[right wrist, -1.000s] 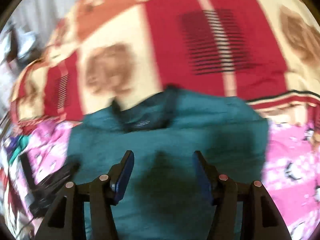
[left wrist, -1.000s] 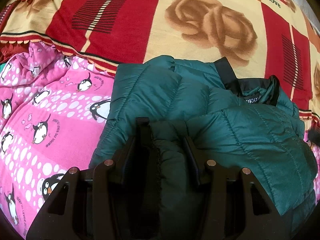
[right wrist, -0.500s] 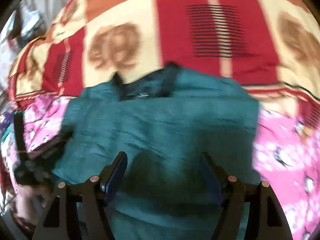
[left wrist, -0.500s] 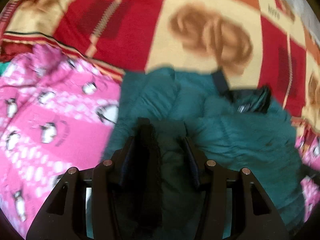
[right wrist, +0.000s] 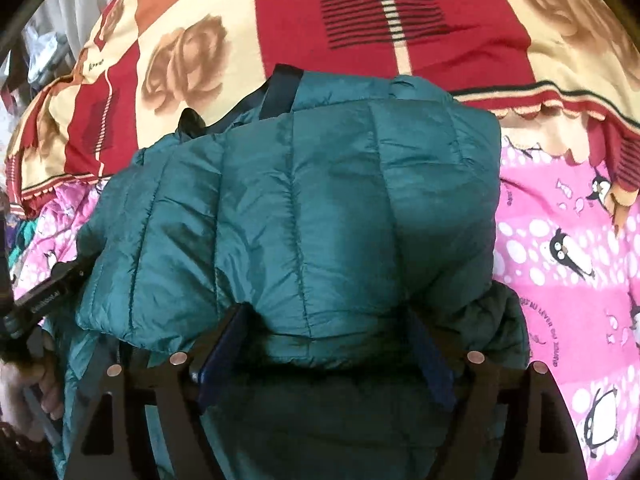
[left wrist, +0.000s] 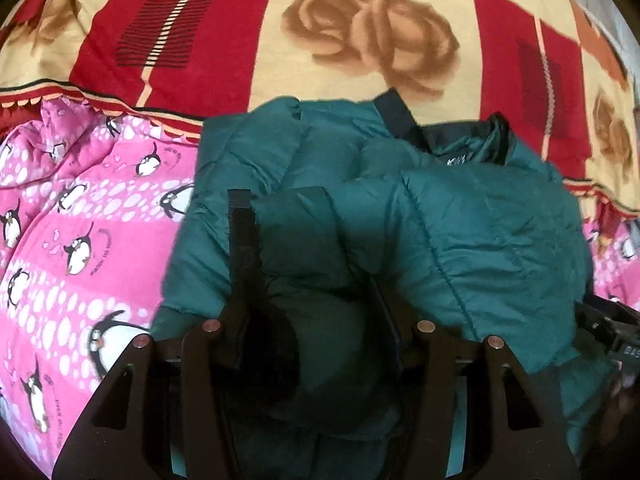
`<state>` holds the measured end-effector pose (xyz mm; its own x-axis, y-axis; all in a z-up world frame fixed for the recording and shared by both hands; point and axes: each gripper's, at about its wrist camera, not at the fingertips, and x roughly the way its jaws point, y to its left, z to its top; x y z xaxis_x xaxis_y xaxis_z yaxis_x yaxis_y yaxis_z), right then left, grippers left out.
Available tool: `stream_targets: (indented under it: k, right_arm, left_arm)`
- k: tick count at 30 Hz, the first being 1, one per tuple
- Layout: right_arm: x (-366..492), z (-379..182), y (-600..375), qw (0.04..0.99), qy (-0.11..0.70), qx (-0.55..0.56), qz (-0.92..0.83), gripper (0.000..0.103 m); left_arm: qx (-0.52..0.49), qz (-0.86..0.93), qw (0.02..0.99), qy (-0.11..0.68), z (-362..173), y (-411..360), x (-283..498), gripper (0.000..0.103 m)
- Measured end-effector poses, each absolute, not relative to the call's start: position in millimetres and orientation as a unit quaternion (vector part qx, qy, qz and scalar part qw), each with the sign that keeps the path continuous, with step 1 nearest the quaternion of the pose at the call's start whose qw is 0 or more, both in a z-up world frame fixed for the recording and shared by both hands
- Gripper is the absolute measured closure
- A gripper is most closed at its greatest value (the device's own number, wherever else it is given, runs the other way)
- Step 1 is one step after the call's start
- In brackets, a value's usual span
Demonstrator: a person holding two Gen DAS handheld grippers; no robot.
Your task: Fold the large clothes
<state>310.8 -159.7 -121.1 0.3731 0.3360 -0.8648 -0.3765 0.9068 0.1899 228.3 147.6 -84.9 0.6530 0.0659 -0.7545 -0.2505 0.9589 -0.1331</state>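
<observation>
Teal puffer jacket (left wrist: 480, 240) lies part-folded on the pink penguin blanket (left wrist: 80, 220), collar toward the rose blanket (left wrist: 360, 40) — left gripper (left wrist: 316, 280) clamps a bunched fold, right gripper (right wrist: 324, 344) is opening over the hem, pads not pressing — bite both layers before pulling.

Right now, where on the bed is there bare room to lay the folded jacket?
Free: the red-and-cream blanket beyond the jacket collar, and the pink penguin sheet on the side away from the right gripper. Crowded: the near edge, where the left gripper holds jacket fabric.
</observation>
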Motion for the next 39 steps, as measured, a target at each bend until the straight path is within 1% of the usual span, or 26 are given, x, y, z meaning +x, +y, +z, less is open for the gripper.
stream_targets:
  k: [4,8,13,17,21,27,28,29,31,32,33,34,39]
  right_arm:
    - [295.3,-82.2,-173.5,0.837,0.505,-0.042,0.206,0.025]
    - [254.3,-38.2,-219.5,0.847,0.485,-0.026,0.218,0.025]
    - [184.5,-21.0,-271.6,0.846,0.486,-0.027,0.215,0.025]
    - [131.9,-33.0,-299.1,0.846,0.495,-0.034,0.194,0.025]
    - [98.1,-54.5,-317.3,0.838,0.509,0.007,0.200,0.025]
    - [76.8,-81.7,-324.4,0.827,0.521,0.073,0.199,0.025]
    - [75.1,-86.3,-323.7,0.824,0.524,0.081,0.200,0.025]
    - [73.5,-95.0,-322.5,0.816,0.531,0.096,0.206,0.025]
    - [69.9,-105.5,-320.1,0.807,0.539,0.112,0.214,0.024]
    - [67.0,-107.7,-319.1,0.812,0.531,0.111,0.216,0.022]
    - [64.7,-107.8,-318.7,0.817,0.522,0.111,0.220,0.019]
    - [62.8,-109.1,-318.8,0.819,0.516,0.113,0.224,0.018]
    - [52.9,-111.6,-318.4,0.834,0.491,0.111,0.228,0.015]
  left_arm:
    - [-0.118,0.083,0.907,0.396,-59.5,171.4,196.2,0.052]
    - [-0.080,0.096,0.914,0.386,-35.6,194.2,147.0,0.052]
    - [-0.083,0.097,0.912,0.389,-32.0,210.2,81.4,0.052]
    - [-0.073,0.094,0.906,0.405,-51.7,211.0,34.4,0.052]
    - [-0.108,0.064,0.896,0.426,-77.3,216.9,3.5,0.052]
    - [-0.141,0.090,0.881,0.442,-107.0,226.5,-22.0,0.051]
    - [-0.147,0.094,0.878,0.446,-112.4,229.0,-23.8,0.041]
    - [-0.153,0.092,0.878,0.444,-115.6,230.9,-26.7,0.035]
    - [-0.156,0.089,0.883,0.433,-117.8,229.7,-31.6,0.034]
    - [-0.154,0.087,0.884,0.432,-118.9,227.7,-32.5,0.030]
    - [-0.153,0.086,0.885,0.432,-119.2,227.1,-31.6,0.029]
    - [-0.151,0.085,0.885,0.431,-119.6,224.9,-32.0,0.028]
    - [-0.174,0.050,0.884,0.431,-114.1,218.8,-39.0,0.027]
